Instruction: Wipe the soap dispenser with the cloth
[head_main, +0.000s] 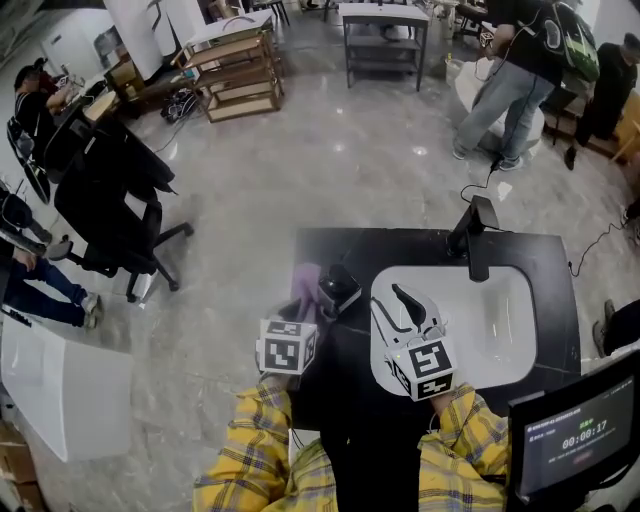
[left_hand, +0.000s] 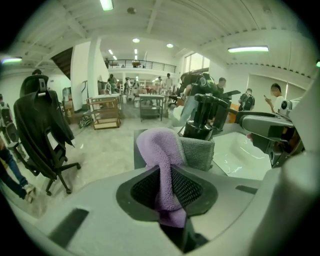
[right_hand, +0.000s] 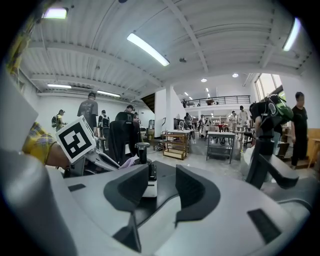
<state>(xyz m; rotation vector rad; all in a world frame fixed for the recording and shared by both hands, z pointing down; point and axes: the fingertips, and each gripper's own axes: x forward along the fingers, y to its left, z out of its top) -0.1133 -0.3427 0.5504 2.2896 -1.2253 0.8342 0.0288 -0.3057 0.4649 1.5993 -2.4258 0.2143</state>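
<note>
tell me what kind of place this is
Likely an open workshop or lab hall, not a real bathroom: a sink counter stands alone on the polished floor, with an office chair, wooden shelving and people around it.

There was one soap dispenser (head_main: 338, 290), one purple cloth (head_main: 305, 278), one white sink (head_main: 500, 325), one black tap (head_main: 478, 240), one worktop (head_main: 400, 250), one office chair (head_main: 105, 200) and two grippers: left gripper (head_main: 303, 300), right gripper (head_main: 388, 298).

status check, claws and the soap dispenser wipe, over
Status: left claw shut on cloth. Then right claw open, empty, over the sink. The soap dispenser right beside cloth, contact unclear. Nothing seen in the way.
</note>
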